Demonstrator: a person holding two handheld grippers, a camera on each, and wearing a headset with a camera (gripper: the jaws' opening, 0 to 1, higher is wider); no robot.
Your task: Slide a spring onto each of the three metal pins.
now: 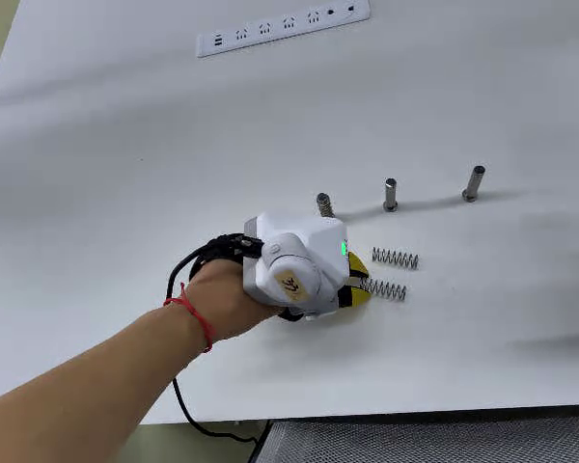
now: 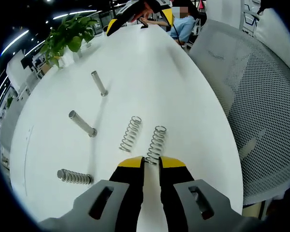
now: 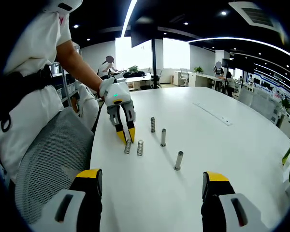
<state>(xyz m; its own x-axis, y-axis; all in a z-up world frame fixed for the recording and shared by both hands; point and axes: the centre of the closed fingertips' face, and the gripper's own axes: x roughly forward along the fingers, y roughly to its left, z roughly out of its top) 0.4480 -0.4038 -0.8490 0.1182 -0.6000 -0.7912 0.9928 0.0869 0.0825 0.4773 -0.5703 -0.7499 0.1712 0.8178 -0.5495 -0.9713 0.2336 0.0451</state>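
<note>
Three metal pins stand in a row on the white table: the left pin point(image 1: 325, 204) carries a spring, the middle pin point(image 1: 390, 194) and the right pin point(image 1: 474, 182) are bare. Two loose springs lie in front, a far one point(image 1: 395, 258) and a near one point(image 1: 384, 288). My left gripper point(image 1: 357, 281) rests low on the table, its yellow jaws drawn narrow around the near spring's point(image 2: 156, 141) end; the other spring point(image 2: 131, 133) lies just left of it. My right gripper point(image 3: 152, 181) hangs wide open off to the right, holding nothing, facing the pins point(image 3: 163, 137) from a distance.
A white power strip point(image 1: 282, 26) lies at the table's far side. The table's front edge runs close under my left hand, with a grey mesh chair point(image 2: 251, 96) beyond it. A potted plant point(image 2: 70, 36) stands past the table's end. People sit at other desks in the background.
</note>
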